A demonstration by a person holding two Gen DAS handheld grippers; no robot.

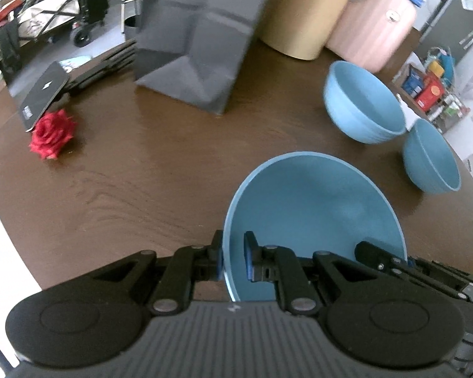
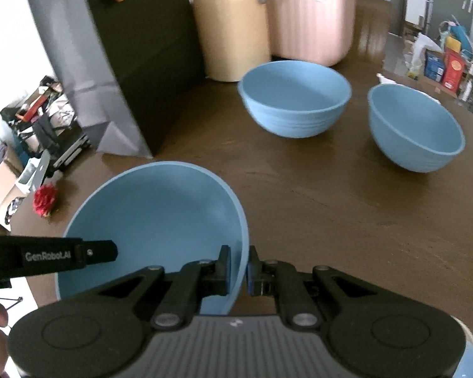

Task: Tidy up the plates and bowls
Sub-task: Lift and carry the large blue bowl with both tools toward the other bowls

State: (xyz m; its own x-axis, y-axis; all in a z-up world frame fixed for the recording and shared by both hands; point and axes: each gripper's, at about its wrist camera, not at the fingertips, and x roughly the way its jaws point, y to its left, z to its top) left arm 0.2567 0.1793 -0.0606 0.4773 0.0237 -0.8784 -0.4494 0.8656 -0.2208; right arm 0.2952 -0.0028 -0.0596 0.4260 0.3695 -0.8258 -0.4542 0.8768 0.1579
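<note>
I hold one large blue bowl (image 1: 312,208) between both grippers, above the brown table (image 1: 142,163). My left gripper (image 1: 233,260) is shut on its left rim, one pad outside and one inside. My right gripper (image 2: 239,269) is shut on the same blue bowl (image 2: 154,217) at its right rim. The right gripper's fingers (image 1: 378,255) show at the bowl's far side in the left wrist view. The left gripper's fingers (image 2: 88,252) cross the bowl in the right wrist view. Two more blue bowls stand ahead: a wide one (image 2: 294,97) (image 1: 362,100) and a smaller one (image 2: 416,129) (image 1: 432,157).
A dark paper bag (image 1: 195,37) (image 2: 116,60) stands at the back, with a tan container (image 2: 230,25) and a pink one (image 2: 312,15) beside it. A red rose (image 1: 52,134) and a black card (image 1: 44,93) lie at the left. The table edge curves near the smaller bowl.
</note>
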